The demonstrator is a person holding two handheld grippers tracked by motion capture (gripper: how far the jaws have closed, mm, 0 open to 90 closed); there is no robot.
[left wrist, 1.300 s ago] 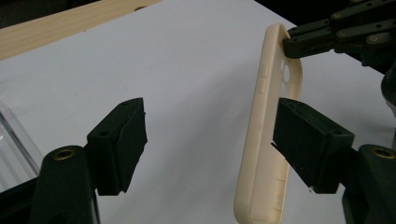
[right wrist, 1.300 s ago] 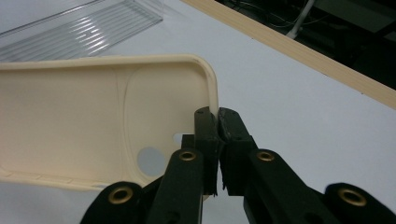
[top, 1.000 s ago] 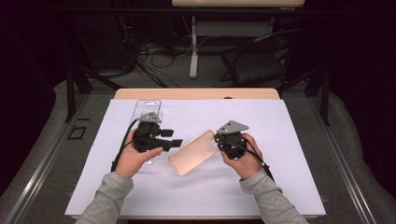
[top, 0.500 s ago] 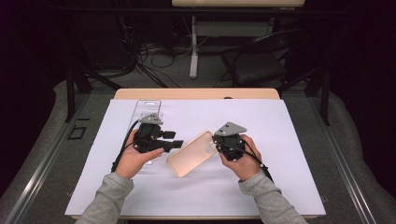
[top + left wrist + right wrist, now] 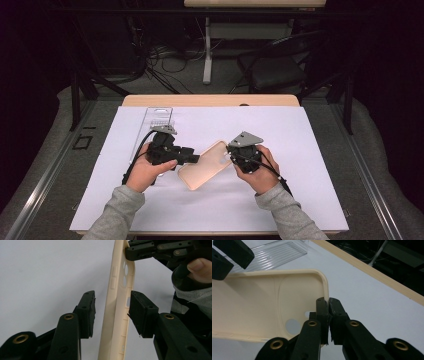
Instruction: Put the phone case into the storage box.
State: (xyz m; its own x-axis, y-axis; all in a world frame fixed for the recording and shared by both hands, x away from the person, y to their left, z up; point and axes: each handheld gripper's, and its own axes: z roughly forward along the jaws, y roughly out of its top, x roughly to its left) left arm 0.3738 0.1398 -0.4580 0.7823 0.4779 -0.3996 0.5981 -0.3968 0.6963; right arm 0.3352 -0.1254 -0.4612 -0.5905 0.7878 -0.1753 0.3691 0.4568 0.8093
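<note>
Grey knit sleeves (image 5: 120, 212); black tongs (image 5: 172, 154) with brass-ringed screw holes, black cables, grey triangular plates

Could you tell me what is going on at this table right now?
A person is handling a beige phone case with two handheld grippers over a white-covered table. The right gripper is clamped on the rim at one end of the case, near its camera cutout. The left gripper straddles the case's side edge; its jaws have just been closing, but a gap shows at each pad, so it has no grip yet. A clear plastic tray lies behind the left hand.
</note>
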